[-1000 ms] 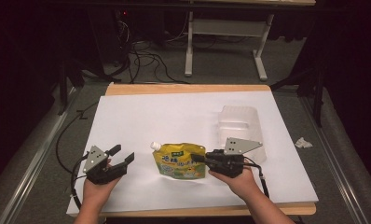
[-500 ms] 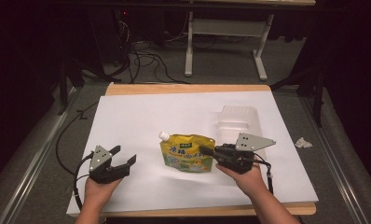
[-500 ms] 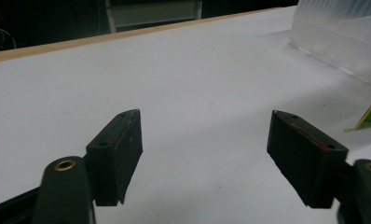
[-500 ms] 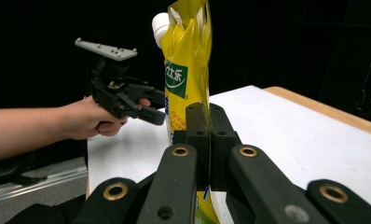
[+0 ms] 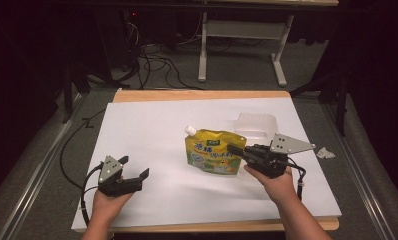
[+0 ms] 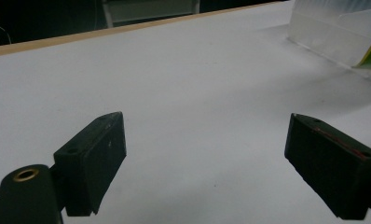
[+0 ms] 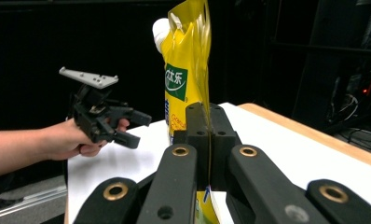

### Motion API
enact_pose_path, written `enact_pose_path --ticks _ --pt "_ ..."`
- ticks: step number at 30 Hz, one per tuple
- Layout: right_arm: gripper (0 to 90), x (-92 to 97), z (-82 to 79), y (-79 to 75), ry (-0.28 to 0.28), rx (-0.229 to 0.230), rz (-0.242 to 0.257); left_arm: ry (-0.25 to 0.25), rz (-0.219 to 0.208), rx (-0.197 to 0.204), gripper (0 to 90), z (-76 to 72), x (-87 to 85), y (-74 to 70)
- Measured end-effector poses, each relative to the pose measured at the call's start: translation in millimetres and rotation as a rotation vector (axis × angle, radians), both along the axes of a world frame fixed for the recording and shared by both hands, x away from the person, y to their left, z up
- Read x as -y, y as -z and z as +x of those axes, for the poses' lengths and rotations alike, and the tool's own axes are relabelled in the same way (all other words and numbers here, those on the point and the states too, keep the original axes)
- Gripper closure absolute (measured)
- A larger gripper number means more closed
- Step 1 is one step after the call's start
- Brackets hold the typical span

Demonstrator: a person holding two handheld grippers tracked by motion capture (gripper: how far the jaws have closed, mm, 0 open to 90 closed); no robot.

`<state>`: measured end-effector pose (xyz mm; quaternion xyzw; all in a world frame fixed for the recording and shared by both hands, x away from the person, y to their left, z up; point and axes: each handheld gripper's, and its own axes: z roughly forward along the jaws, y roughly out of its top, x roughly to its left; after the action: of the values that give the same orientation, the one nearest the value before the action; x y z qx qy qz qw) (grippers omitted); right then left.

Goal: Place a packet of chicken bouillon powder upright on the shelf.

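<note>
A yellow spouted pouch (image 5: 213, 152) with a white cap hangs lifted off the white table sheet (image 5: 152, 130), right of centre. My right gripper (image 5: 234, 149) is shut on the pouch's right edge. In the right gripper view the pouch (image 7: 186, 70) stands upright, pinched between the closed jaws of the right gripper (image 7: 210, 140). My left gripper (image 5: 135, 166) sits near the front left of the sheet, open. Its jaws have just been opening, and nothing is between them. The left gripper view shows the left gripper (image 6: 207, 158) spread wide over bare sheet. The left gripper (image 7: 139, 128) also appears beyond the pouch.
A clear plastic container (image 5: 255, 125) lies on the sheet just behind the pouch, and its wall (image 6: 333, 28) shows at the top right of the left gripper view. A small crumpled scrap (image 5: 325, 153) lies off the sheet's right edge. Table legs and cables stand beyond the far edge.
The right gripper has carried the pouch up and rightwards, tipping it from lying flat to nearly upright. The left jaws have spread wider; that hand stayed put.
</note>
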<state>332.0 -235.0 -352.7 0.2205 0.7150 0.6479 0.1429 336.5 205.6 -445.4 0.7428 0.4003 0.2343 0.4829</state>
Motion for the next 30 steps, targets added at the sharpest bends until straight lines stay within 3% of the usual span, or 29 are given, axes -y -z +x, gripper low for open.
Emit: enact_pose_path --ticks 7,14,30 --pt "90.0 13.7 5.7 -6.9 0.037 0.015 0.010 0.013 0.000 -0.014 14.0 0.2 2.3 2.1" --pt "90.0 35.1 13.3 -12.1 0.108 0.036 0.028 0.026 0.006 -0.014 14.7 -0.9 4.0 2.6" --pt "90.0 69.2 26.1 -6.5 0.228 0.033 0.026 0.045 0.027 -0.016 15.6 -1.4 6.2 3.6"
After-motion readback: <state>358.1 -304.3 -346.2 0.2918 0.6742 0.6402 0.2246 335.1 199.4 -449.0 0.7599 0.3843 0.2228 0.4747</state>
